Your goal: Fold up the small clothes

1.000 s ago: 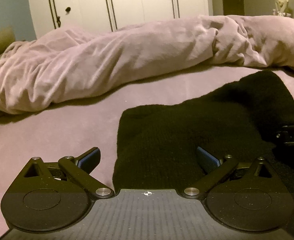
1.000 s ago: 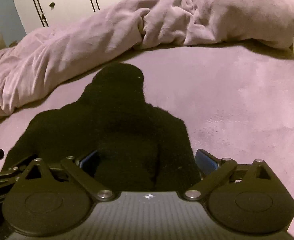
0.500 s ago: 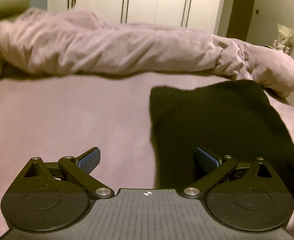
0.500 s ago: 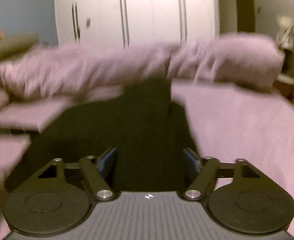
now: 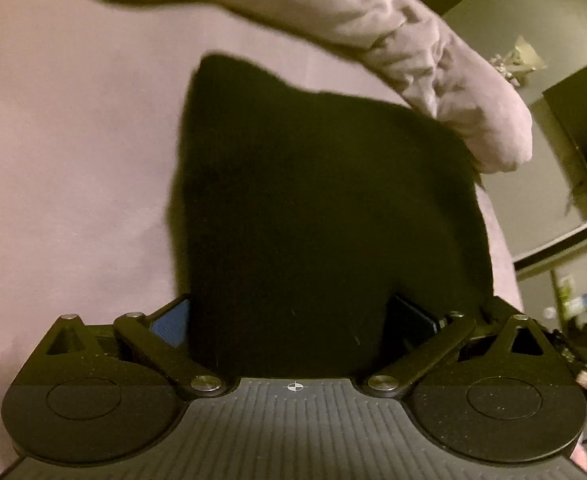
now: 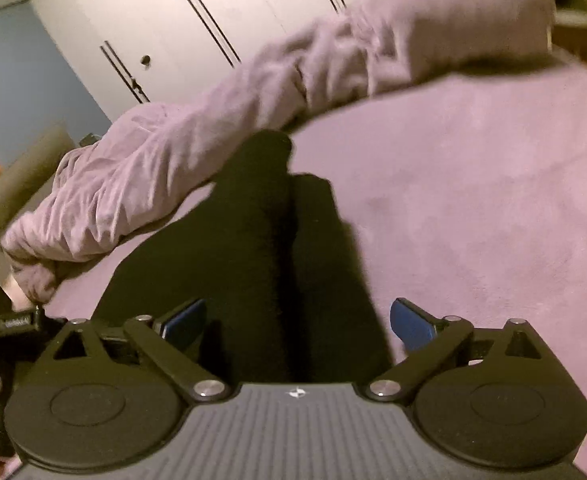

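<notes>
The bed (image 5: 73, 152) fills most of both views; its cover is a mauve, short-piled, soft-looking fabric, smooth where it is bare. A rumpled duvet (image 6: 181, 160) of the same mauve colour lies as a long wrinkled roll along the far side of the bed. Beyond the duvet, in the right wrist view, stands a white wardrobe (image 6: 213, 32) with thin dark handles, and next to it a blue-grey wall (image 6: 17, 80).

On the bed, on the near side of the duvet, lies the black knit garment (image 5: 313, 208). It is matt and fuzzy and so dark that almost no weave can be seen. In the left wrist view it is a broad flat shape with a pointed corner towards the duvet. In the right wrist view a long narrow part (image 6: 269, 168) lies over a wider part and reaches up to the edge of the duvet.

The left gripper (image 5: 289, 320) has its blue-padded fingers (image 5: 173, 322) spread, and the near edge of the garment lies between them. The right gripper (image 6: 297, 320) is spread as well, with the garment between its fingers (image 6: 411, 326) and not pinched.
</notes>
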`<act>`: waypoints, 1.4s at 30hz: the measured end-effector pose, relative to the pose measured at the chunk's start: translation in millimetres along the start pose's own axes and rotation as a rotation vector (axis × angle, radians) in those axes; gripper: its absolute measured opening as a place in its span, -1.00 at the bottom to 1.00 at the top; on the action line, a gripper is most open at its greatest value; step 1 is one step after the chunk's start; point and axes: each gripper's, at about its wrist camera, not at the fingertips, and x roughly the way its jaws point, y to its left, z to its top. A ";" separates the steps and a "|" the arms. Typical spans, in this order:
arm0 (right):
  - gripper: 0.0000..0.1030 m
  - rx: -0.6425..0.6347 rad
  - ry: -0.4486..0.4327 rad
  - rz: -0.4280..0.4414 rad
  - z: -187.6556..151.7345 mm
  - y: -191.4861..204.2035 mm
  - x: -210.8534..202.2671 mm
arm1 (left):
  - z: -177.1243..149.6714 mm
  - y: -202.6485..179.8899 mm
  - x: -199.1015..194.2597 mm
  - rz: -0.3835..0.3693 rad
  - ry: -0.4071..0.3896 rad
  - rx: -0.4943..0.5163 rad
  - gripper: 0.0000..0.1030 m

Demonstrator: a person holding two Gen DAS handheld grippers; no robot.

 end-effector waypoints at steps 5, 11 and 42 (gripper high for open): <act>0.92 0.155 0.133 0.175 7.5 -29.2 47.2 | 15.9 10.8 25.2 -0.077 0.063 -0.048 1.00; 0.71 0.092 0.180 0.269 3.1 -3.0 80.4 | 27.7 1.7 35.7 -0.049 0.110 -0.023 1.00; 0.16 0.053 0.174 0.236 -9.6 131.1 80.3 | 12.4 68.5 -95.8 0.170 -0.134 -0.118 0.42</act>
